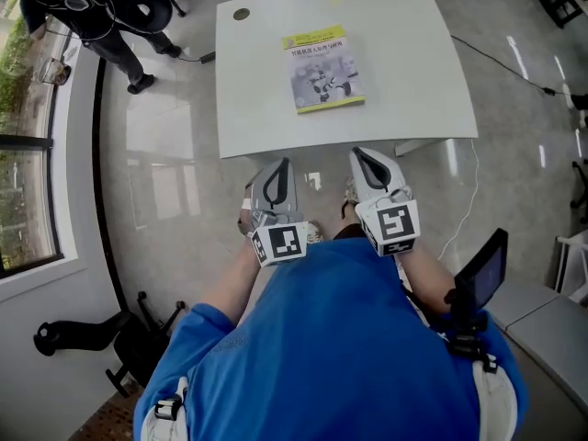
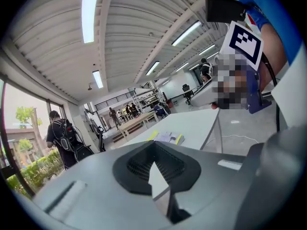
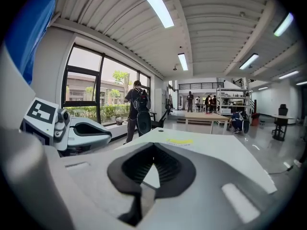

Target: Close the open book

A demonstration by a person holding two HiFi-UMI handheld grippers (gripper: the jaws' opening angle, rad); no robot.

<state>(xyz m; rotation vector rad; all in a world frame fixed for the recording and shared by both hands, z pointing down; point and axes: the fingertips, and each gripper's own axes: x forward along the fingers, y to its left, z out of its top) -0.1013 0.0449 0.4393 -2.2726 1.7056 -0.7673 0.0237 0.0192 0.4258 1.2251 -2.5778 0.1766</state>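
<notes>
Lying cover-up mid-table (image 1: 257, 118), nearer its far edge, the paperback book (image 1: 322, 70) looks already shut. It seems light, floppy and slick, best taken by its free long edge. The left gripper (image 1: 278, 166) and right gripper (image 1: 363, 156) hang closed and empty off the near edge.

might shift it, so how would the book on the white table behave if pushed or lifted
The book lies flat and closed on the smooth table, so a push would probably slide it, not tip it. It looks thin, so lifted by one edge it may sag.
</notes>
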